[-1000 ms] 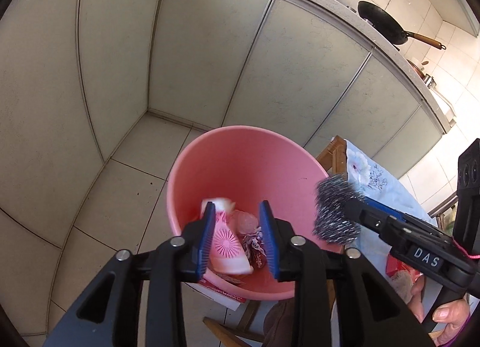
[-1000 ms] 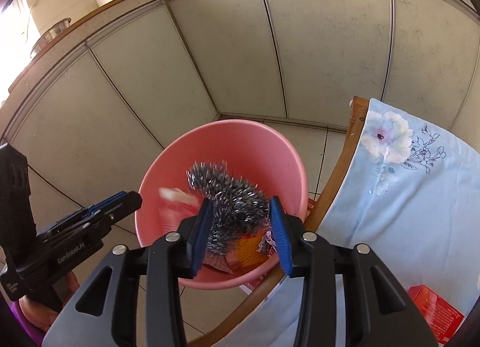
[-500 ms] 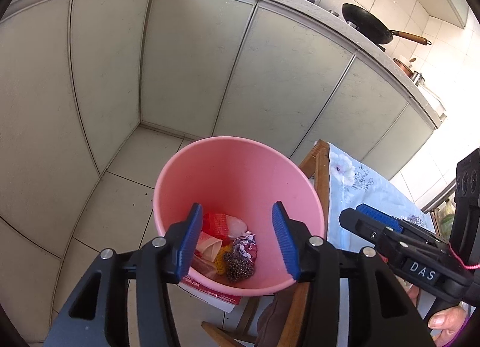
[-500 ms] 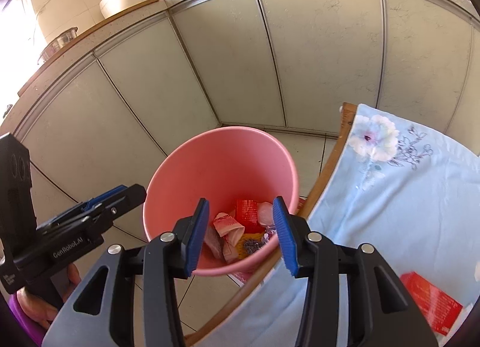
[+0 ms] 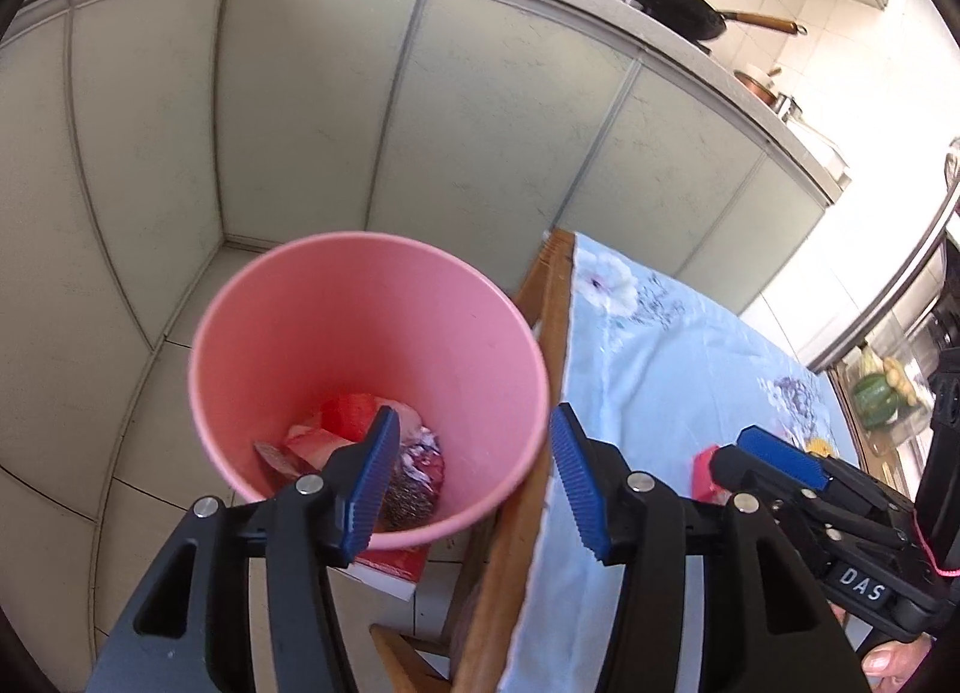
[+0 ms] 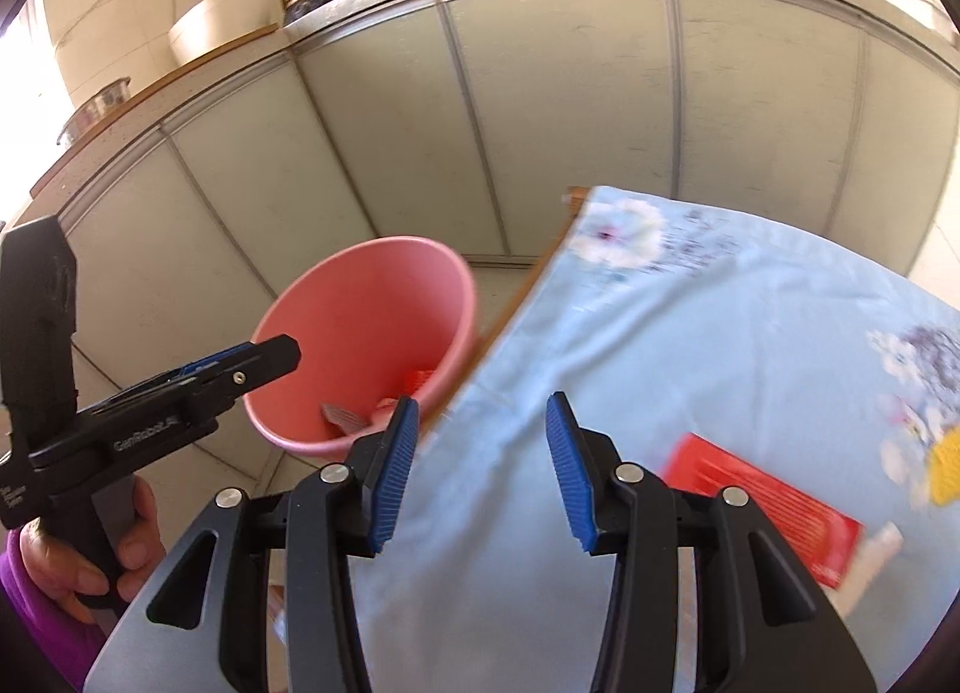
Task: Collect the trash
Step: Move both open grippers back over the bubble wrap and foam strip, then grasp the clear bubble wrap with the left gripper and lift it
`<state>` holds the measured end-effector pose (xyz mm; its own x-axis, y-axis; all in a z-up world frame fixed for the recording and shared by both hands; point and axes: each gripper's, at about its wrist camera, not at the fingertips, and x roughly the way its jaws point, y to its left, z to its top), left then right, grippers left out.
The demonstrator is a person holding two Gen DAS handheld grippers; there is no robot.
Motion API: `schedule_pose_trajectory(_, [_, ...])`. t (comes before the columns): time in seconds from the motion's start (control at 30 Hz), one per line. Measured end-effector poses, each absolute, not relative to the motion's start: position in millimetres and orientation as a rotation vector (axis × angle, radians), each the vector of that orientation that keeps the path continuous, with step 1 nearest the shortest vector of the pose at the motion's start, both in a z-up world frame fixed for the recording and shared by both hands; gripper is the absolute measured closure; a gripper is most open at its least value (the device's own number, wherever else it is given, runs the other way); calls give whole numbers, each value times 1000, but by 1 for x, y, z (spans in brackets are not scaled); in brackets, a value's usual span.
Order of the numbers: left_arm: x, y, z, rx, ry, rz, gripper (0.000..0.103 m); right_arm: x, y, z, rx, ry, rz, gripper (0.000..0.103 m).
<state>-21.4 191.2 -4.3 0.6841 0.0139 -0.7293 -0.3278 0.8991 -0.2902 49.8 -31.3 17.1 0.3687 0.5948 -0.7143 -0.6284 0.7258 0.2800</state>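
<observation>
Both my grippers are hanging empty beside the pink bin (image 5: 372, 333).

My left gripper (image 5: 474, 483) is widening its jaws over the bin's rim, showing wrappers and a steel scourer (image 5: 408, 504) inside. Only my right gripper (image 6: 477, 471), spread with nothing between, is showing the red packet (image 6: 762, 507) near the tablecloth's (image 6: 690, 345) right edge.

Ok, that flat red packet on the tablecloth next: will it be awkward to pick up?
Probably a little. The red packet lies flat on the blue tablecloth, so a tool would likely have to catch an edge. It looks thin, so probably light and apt to slide on the cloth when nudged. The image is blurred, so whether it is a stiff box or soft wrapper is unclear.
</observation>
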Motion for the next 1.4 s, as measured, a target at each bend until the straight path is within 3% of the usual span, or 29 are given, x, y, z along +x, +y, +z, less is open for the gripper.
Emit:
schedule_pose_trajectory(0.77, [33,37,-11,-244,935,-44,51,56,-192,-10,127,894,571,58])
schedule_pose_trajectory(1.4, [46,-27,-35,-76,1072,-49,51,58,-237,-36,172,924,530,58])
